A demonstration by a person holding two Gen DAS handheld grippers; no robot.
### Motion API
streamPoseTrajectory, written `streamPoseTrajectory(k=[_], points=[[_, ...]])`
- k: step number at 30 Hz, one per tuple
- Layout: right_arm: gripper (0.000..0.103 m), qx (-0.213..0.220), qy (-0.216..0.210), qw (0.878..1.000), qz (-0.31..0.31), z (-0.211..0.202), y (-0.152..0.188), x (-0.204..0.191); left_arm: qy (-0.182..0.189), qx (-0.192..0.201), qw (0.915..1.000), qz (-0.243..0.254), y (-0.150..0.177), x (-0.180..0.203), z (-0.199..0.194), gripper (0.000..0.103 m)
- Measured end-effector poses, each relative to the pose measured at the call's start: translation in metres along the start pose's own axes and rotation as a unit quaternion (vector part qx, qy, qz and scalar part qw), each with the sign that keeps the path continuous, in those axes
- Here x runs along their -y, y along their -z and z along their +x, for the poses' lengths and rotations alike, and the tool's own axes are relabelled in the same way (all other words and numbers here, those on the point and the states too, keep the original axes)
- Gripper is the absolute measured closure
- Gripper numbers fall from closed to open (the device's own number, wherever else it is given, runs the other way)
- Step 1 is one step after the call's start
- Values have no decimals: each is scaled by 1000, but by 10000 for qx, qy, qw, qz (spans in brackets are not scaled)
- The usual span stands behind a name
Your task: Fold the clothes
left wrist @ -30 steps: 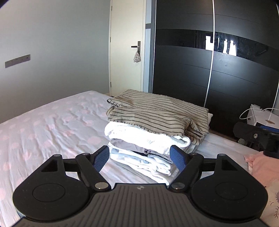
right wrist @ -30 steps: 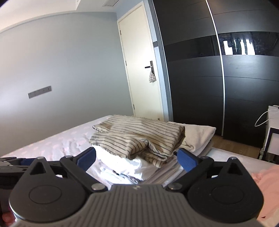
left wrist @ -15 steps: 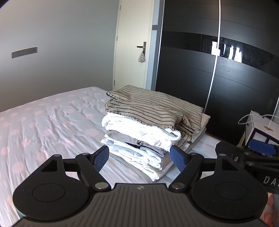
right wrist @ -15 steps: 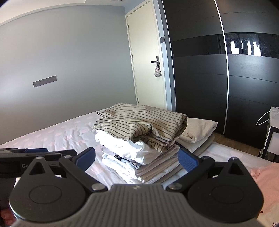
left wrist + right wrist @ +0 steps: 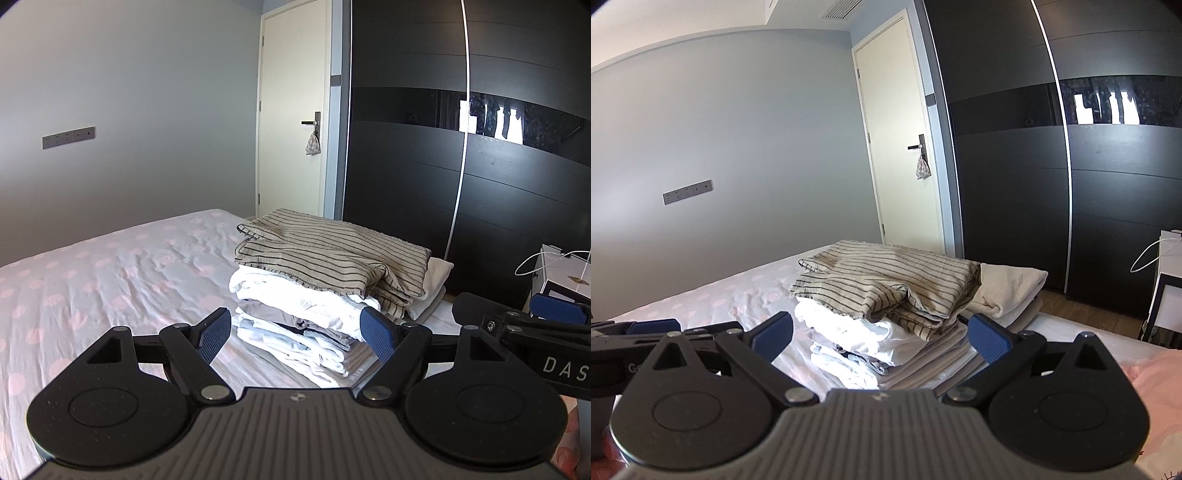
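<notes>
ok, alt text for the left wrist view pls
A stack of folded clothes, topped by a beige striped garment, sits on a bed with a pink-dotted sheet. The open, empty left gripper frames it in the foreground. The right gripper shows at the right edge, with a door and dark wardrobe behind.

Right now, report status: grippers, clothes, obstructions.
Left gripper open, empty. Right gripper open, empty. Folded stack on bed, striped piece on top. Nothing blocking.
</notes>
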State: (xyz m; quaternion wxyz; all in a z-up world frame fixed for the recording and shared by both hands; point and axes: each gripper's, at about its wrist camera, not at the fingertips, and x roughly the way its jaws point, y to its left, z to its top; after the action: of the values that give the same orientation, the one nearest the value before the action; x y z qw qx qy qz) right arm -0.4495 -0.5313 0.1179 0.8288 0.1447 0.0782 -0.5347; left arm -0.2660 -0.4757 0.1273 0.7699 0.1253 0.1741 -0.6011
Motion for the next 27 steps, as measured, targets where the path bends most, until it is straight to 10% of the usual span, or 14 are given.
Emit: streamPoseTrajectory(k=[27], points=[[1,143,-24,9999,-72,-9,2,-13,-55,-33,9998,-195,2,-12,-6,27]])
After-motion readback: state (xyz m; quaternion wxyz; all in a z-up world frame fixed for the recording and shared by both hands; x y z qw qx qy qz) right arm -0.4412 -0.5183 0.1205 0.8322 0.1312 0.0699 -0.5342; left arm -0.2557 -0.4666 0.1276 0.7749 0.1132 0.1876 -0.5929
